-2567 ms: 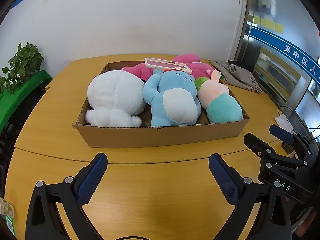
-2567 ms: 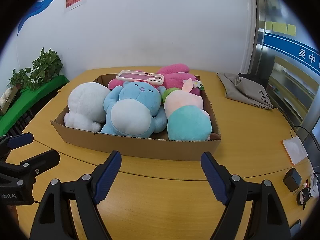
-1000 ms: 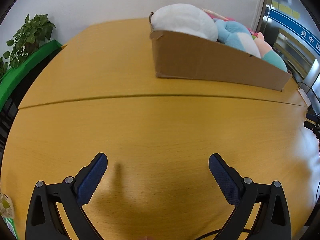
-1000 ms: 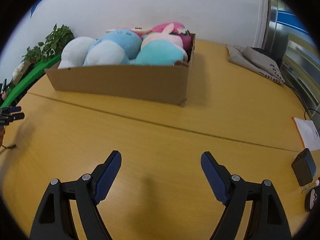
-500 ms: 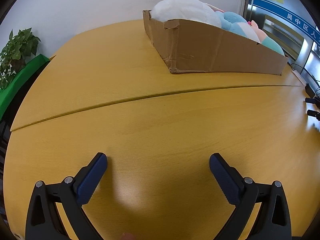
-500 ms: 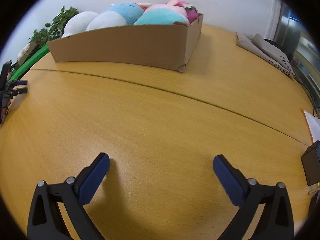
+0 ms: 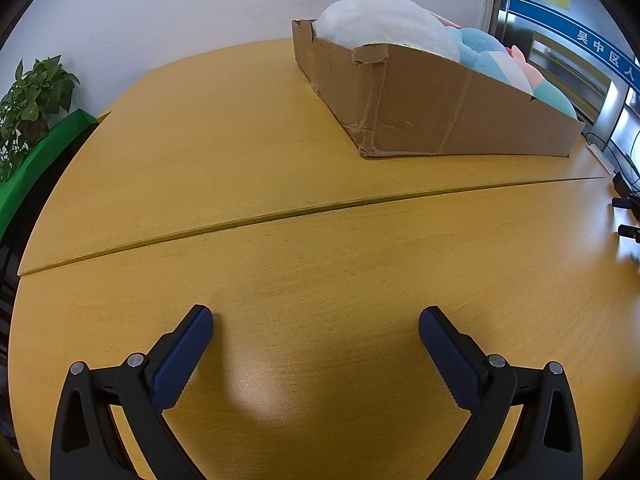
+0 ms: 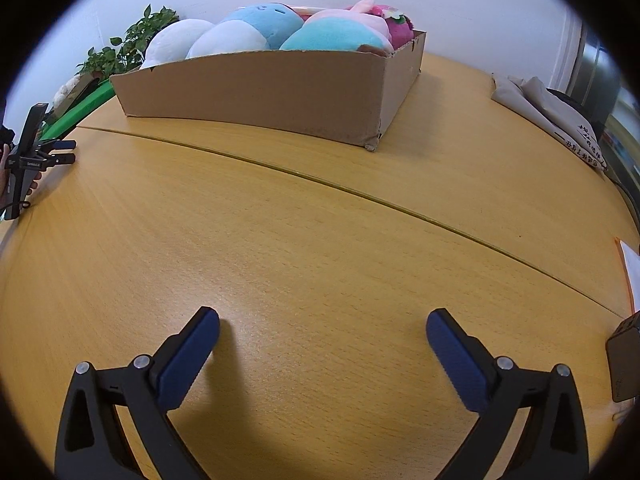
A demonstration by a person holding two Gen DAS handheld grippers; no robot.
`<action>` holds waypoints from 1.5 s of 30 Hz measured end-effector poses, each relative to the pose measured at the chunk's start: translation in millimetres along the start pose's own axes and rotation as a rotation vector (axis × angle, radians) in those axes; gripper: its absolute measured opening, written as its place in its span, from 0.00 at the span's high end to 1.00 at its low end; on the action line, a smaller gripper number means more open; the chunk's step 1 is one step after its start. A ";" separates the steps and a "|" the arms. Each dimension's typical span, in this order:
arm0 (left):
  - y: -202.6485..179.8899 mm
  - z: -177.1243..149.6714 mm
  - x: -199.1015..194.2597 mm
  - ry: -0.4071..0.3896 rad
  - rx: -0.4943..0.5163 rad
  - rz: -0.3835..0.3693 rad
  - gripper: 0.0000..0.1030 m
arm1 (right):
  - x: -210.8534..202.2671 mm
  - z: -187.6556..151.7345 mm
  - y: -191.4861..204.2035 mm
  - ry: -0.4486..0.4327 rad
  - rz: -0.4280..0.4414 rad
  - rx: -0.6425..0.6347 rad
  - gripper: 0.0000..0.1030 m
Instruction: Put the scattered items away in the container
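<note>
Plush toys, four visible, all lay inside the cardboard box [image 8: 256, 84] at roughly 12 o'clock in the right wrist view and 1 o'clock in the left wrist view. None showed loose on the wooden table [image 8: 320, 232].

Contents, left to right in the right wrist view: white plush [image 8: 172, 42], blue plush [image 8: 256, 24], teal-and-pink plush [image 8: 336, 36], magenta plush [image 8: 396, 26] at the far corner. They were packed touching, bulging above the rim.

Handling, judged: soft, light, compressible, not fragile; fabric should hold well against ribbed pads. Best hold would be across a rounded body or limb, pinched deep. The box looked stiff but creased at its corners.

Orientation: the box's long axis ran 9 to 3 o'clock in the right wrist view; the toys' own headings were hidden by the wall.

Left gripper [image 7: 316, 328]: fingers spread wide, nothing between them, low over bare table. Right gripper [image 8: 322, 330]: jaws just opened to full spread, empty.

Status, judged: tidying looked complete.
</note>
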State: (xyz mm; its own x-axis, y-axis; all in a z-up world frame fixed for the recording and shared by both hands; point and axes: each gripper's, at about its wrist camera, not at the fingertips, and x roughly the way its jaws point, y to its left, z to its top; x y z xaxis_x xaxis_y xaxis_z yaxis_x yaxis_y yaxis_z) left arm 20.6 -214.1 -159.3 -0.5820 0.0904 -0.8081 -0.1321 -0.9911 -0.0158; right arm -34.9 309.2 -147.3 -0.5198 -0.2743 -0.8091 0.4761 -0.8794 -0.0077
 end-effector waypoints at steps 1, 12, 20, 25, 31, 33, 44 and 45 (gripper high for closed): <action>0.1 -0.7 -0.3 0.000 0.000 0.000 0.00 | 0.2 0.4 -0.3 0.000 0.000 0.000 0.00; -15.8 -19.3 -1.6 -0.006 0.005 -0.005 0.00 | 0.3 0.4 0.0 0.000 -0.001 0.000 0.00; -18.3 -23.2 -5.6 -0.004 0.007 -0.006 0.00 | 0.6 1.1 0.4 0.000 -0.002 -0.001 0.00; -6.8 -6.3 -1.3 0.000 0.008 -0.008 0.00 | 0.8 1.4 -0.6 0.000 0.002 0.003 0.00; -4.3 -4.1 -0.7 0.000 0.007 -0.008 0.00 | 3.4 4.4 -5.7 0.000 0.008 -0.004 0.00; -3.9 -2.2 -0.2 0.000 0.008 -0.008 0.00 | 4.0 4.9 -6.7 0.000 0.008 -0.006 0.00; -4.5 3.8 2.1 0.001 0.008 -0.008 0.00 | 0.1 -0.9 -5.1 0.000 0.014 -0.018 0.00; -4.7 4.0 2.2 0.001 0.008 -0.008 0.00 | -0.6 -2.0 -4.7 0.000 0.018 -0.024 0.00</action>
State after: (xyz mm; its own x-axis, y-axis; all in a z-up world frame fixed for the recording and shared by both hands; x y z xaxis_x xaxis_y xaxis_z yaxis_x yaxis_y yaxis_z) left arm 16.7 -208.9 -158.7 -0.5805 0.0979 -0.8084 -0.1431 -0.9896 -0.0171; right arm -35.4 314.2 -147.9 -0.5109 -0.2901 -0.8092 0.5022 -0.8647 -0.0071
